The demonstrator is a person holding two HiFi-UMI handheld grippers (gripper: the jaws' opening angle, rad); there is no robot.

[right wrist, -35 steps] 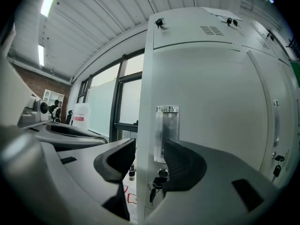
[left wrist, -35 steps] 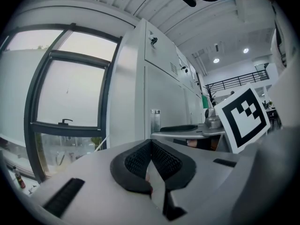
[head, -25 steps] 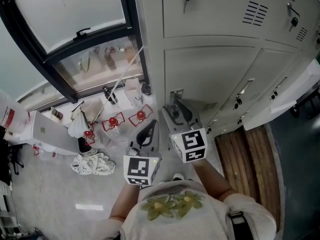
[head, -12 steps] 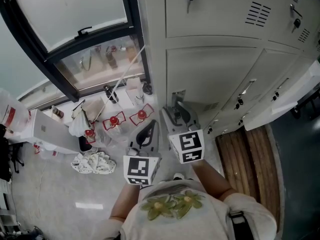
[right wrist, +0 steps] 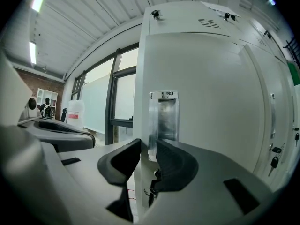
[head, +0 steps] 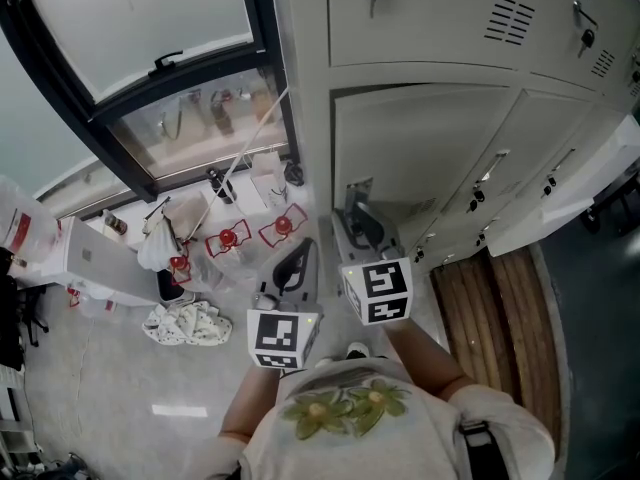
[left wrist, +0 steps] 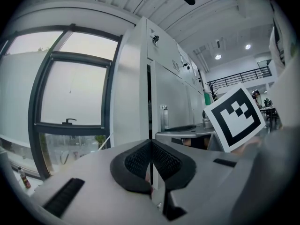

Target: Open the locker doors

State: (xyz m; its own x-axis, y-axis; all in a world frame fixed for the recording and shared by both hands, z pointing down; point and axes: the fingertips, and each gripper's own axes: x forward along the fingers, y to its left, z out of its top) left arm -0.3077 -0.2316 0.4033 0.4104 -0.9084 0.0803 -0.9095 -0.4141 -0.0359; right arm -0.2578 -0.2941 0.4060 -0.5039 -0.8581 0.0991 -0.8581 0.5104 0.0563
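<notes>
Right gripper view | right gripper (right wrist: 147, 146) level | jaws just closed onto door edge (right wrist: 142, 78)

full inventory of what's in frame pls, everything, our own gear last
lockers: one bank, light grey, right of the window.
door: one, light grey, lower row, looks slightly ajar along its top.
handle: one, bare metal, at that door's edge.
window: one, black frame, left.
red-topped items: at least three, floor under the window.
cloth: one, white patterned, floor.
boards: brown wood, floor, right.
shirt: white, green print, bottom.
left tool: grey, jaws together, empty.
right tool: grey, jaws have just been closing, door edge gripped between them.
</notes>
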